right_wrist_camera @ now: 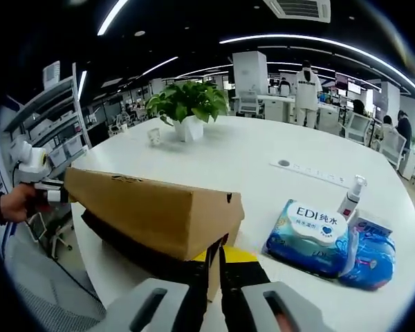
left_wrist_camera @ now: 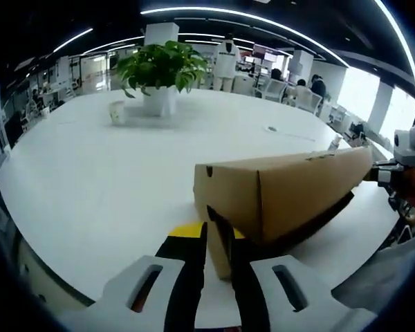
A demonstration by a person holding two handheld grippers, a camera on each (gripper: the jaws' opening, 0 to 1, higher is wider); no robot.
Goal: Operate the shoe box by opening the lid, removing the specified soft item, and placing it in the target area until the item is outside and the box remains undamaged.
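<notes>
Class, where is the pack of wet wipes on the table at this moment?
In the right gripper view, the wet wipes pack lies on the white table, right of the cardboard shoe box, beside a small spray bottle.

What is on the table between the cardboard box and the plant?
Nothing close up. In the left gripper view, bare white table stretches from the cardboard box up to the plant, with just a small white cup standing beside the plant's pot.

The brown cardboard shoe box point(left_wrist_camera: 277, 197) point(right_wrist_camera: 159, 211) sits near the white surface's point(left_wrist_camera: 90, 180) point(right_wrist_camera: 256, 155) edge, its lid tilted up, a yellow item point(left_wrist_camera: 187, 229) point(right_wrist_camera: 238, 254) showing underneath.
</notes>
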